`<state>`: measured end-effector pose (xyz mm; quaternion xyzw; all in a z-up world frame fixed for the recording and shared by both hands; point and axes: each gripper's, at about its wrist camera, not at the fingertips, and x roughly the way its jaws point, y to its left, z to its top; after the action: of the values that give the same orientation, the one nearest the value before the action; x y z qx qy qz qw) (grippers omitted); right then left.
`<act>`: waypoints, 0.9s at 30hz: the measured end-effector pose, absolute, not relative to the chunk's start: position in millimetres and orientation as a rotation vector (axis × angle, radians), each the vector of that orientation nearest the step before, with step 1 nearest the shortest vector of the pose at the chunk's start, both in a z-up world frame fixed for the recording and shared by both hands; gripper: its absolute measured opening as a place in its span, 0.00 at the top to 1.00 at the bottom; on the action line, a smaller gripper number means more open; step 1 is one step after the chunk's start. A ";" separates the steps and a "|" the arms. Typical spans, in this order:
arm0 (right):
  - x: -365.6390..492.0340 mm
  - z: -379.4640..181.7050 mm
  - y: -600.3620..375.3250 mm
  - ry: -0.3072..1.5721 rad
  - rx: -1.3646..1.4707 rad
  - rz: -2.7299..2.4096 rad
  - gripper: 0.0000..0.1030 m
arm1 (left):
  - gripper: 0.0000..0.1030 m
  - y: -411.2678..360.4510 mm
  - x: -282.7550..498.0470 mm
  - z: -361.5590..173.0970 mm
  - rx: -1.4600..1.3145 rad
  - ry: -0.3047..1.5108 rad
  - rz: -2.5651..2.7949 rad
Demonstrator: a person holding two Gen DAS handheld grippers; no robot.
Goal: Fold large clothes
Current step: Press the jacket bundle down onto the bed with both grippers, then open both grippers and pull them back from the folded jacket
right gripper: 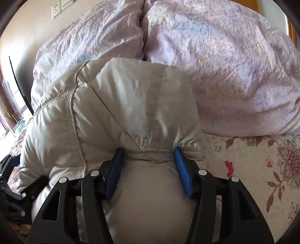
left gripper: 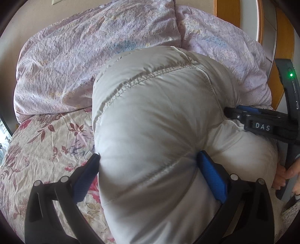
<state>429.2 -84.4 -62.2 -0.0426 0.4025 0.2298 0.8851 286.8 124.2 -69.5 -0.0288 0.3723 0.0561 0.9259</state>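
A puffy off-white down jacket [left gripper: 153,116] lies bunched and folded on a floral bedsheet [left gripper: 46,142]. My left gripper [left gripper: 148,159] straddles a thick roll of the jacket, its blue pads [left gripper: 211,174] pressing in from both sides. My right gripper [right gripper: 148,154] also clamps a bulging fold of the same jacket [right gripper: 131,105] between its blue pads [right gripper: 182,169]. The right gripper also shows at the right edge of the left wrist view [left gripper: 262,123], biting into the jacket. The left gripper's black frame [right gripper: 11,189] shows at the lower left of the right wrist view.
A crumpled lilac duvet [left gripper: 84,47] is heaped behind the jacket, also in the right wrist view [right gripper: 234,65]. A wooden headboard [left gripper: 226,11] and a wall with sockets [right gripper: 56,9] stand beyond. The person's fingers [left gripper: 285,172] hold the right gripper's handle.
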 end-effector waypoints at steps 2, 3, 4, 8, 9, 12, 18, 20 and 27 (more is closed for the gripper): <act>434.9 -69.0 -87.2 0.854 -0.069 0.493 0.45 | 0.02 122.5 288.9 -69.7 -0.053 0.767 0.120; 437.9 -71.7 -88.8 0.866 -0.061 0.502 0.45 | 0.02 121.5 290.0 -69.9 -0.051 0.769 0.123; 440.6 -74.0 -90.4 0.875 -0.054 0.512 0.45 | 0.02 120.6 291.3 -70.4 -0.048 0.766 0.127; 442.2 -74.9 -90.9 0.880 -0.038 0.495 0.45 | 0.02 115.5 293.9 -71.9 -0.034 0.750 0.155; 439.4 -71.1 -91.7 0.879 -0.040 0.488 0.45 | 0.02 117.1 292.6 -70.0 -0.042 0.752 0.150; 416.8 -51.7 -101.6 0.858 -0.036 0.503 0.45 | 0.02 123.1 276.0 -58.8 -0.080 0.741 0.133; 380.3 -42.6 -129.7 0.864 -0.030 0.540 0.45 | 0.02 117.4 247.1 -51.3 -0.035 0.696 0.131; 383.6 -57.4 -129.0 0.901 -0.020 0.528 0.43 | 0.02 115.7 253.2 -56.5 -0.052 0.700 0.127; 362.5 -38.9 -135.1 0.866 0.020 0.429 0.18 | 0.02 121.2 247.1 -51.3 -0.129 0.732 0.105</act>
<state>362.5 -135.1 -38.9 0.0098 0.4162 0.2065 0.8854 247.1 121.2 -51.3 -0.0631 0.3575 0.0515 0.9304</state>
